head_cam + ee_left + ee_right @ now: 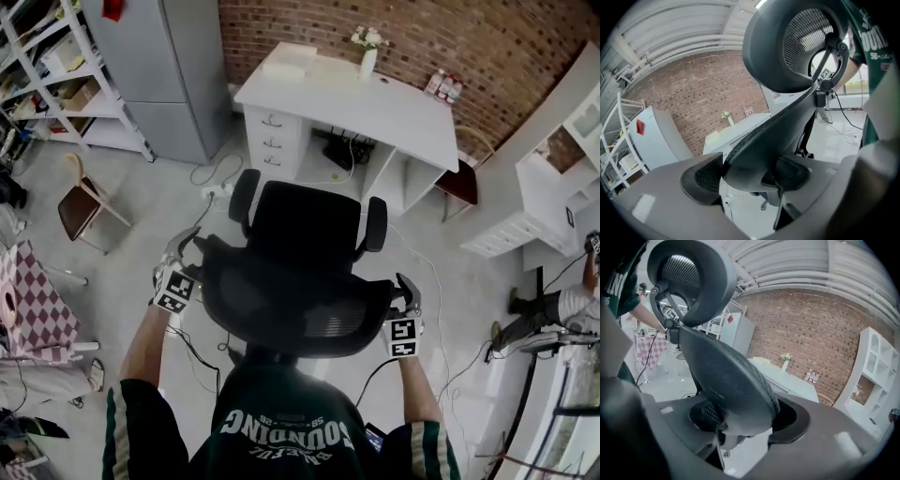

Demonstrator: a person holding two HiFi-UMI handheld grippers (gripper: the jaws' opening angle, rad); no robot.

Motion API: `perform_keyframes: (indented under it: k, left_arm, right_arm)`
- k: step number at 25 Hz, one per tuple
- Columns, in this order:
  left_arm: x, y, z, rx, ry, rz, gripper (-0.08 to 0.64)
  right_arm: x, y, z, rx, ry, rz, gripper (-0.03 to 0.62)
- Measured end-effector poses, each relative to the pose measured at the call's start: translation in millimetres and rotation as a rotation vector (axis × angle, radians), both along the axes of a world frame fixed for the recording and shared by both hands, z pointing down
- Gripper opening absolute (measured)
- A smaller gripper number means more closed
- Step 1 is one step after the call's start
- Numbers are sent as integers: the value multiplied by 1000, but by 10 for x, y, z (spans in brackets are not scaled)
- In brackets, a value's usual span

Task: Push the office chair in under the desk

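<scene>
1. Both grippers are clamped on the office chair [300, 281]. We hold the left gripper [746, 177] on the left rim of the backrest and the right gripper [743, 417] on the right rim, so the push is even and the chair does not swivel.
2. Between the left fingers [705, 178] the backrest's edge fills the gap, with the pads pressing it from both sides. The right fingers [705, 414] pinch their rim the same way.
3. Above the fingertips rises the headrest [787, 42]. We grip lower, where, we judge, a shove rolls the chair rather than tips it.
4. Ahead of the fingertips, beyond the seat, stands the desk [356, 103], its open kneehole [347, 159] facing the chair. The chair is near the desk but not yet under it.
5. Cables [217, 169] lie on the floor ahead of the left fingers and off to their left. The castors could snag there, we judge, so we aim straight at the gap.
</scene>
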State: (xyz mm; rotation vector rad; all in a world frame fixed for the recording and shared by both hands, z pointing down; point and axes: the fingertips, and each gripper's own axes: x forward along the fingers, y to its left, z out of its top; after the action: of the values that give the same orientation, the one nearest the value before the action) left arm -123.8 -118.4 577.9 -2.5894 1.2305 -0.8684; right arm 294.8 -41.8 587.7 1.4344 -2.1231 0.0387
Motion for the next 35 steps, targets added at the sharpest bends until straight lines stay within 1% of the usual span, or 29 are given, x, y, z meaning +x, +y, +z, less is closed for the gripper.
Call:
perform_keyframes:
  k: [9, 14, 18, 22, 25, 29, 31, 35]
  left_arm:
    - [462, -699, 7, 20, 13, 53, 324]
    - [562, -1087, 22, 35, 14, 90, 319]
    - [663, -1331, -2, 56, 26, 110, 314]
    - [779, -1547, -26, 74, 39, 116, 313]
    - [813, -1683, -20, 68, 27, 128, 310]
    - [856, -1943, -23, 63, 23, 134, 308]
    - [883, -2065, -16, 63, 21, 129, 308]
    - [1002, -2291, -1, 56, 16, 123, 307]
  right_arm:
    - [419, -477, 24, -22, 6, 70, 261]
    - [481, -756, 44, -29, 4, 110, 261]
    - [697, -947, 128, -34, 31, 159, 261]
    - [768, -1174, 81, -40, 1, 164, 261]
    - [796, -1310, 93, -45, -3, 166, 262]
    - [820, -1535, 79, -29, -3, 160, 262]
    - [859, -1660, 90, -25, 1, 158, 262]
    - [1067, -1931, 129, -29, 38, 158, 262]
